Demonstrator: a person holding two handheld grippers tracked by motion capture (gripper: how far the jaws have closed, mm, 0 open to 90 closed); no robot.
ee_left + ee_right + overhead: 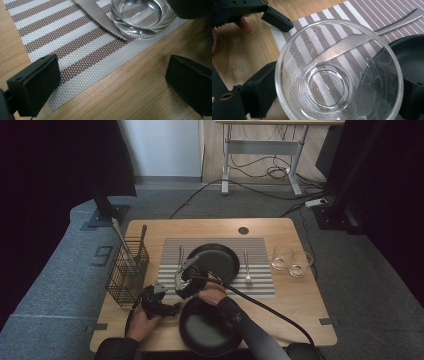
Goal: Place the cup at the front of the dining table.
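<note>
A place setting is being laid on the striped woven placemat [260, 270]. The clear round glass tumbler [338, 72] is clasped upright between the right gripper's [332, 97] jaws beside the steel knife [100, 17]; the left gripper [112, 82] is spread, empty.

Lighting over my table [280, 290] is moderate and even, apparently from overhead; shadows are soft and short. In the high view the corners fall to near black, and straight edges bow outward slightly. From my left gripper [110, 82] view the placemat [75, 45] weave is sharp, while the near jaws are softly blurred. In my right gripper [332, 100] view the glass [337, 75] shows pale glare streaks on its wall and rim; the knife [392, 23] behind it appears warped through it.
</note>
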